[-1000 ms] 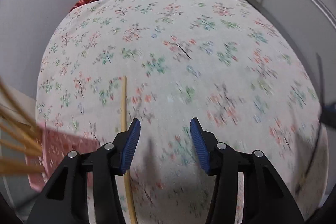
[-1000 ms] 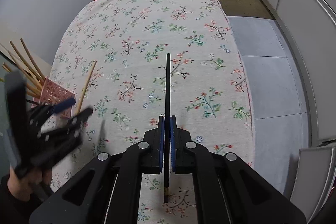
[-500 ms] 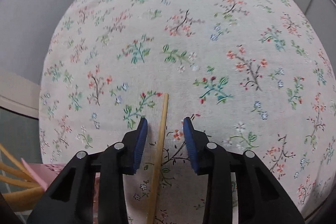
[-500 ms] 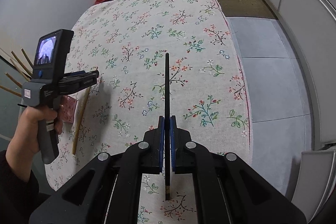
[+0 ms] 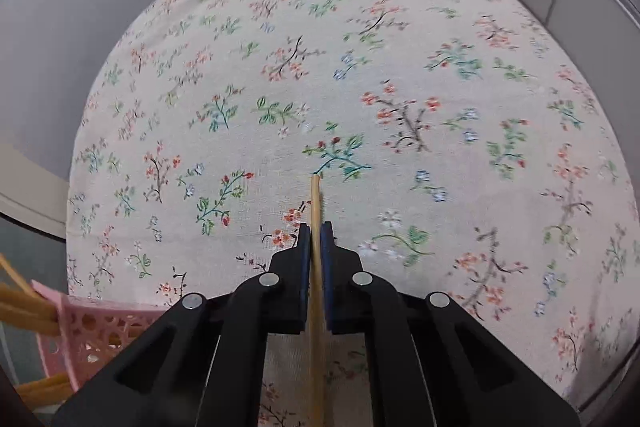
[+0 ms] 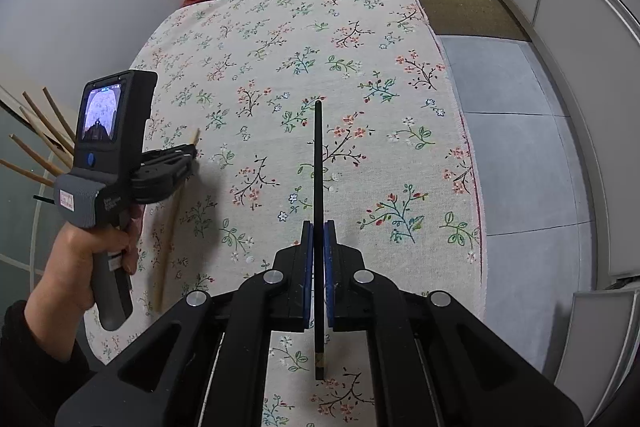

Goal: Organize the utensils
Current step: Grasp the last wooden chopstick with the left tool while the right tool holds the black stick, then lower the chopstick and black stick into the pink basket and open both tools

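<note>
Left gripper (image 5: 315, 239) pinches the wooden chopstick (image 5: 316, 211) lying on the floral tablecloth (image 5: 440, 87), right gripper (image 6: 318, 239) clamps the black chopstick (image 6: 318, 163) mid-shaft; I reckon both are light, stiff, slippery, so I'd grip mid-length.

small label on left tool (image 6: 192, 157) handle, print unreadable

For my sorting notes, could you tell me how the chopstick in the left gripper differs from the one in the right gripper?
The wooden chopstick in the left gripper is pale tan; the black chopstick in the right gripper is dark with a small gold band near its back end. The wooden chopstick shows a short tip beyond the pads; the black chopstick shows much more. Both are slim, straight sticks clamped between shut blue pads above the floral tablecloth.
</note>
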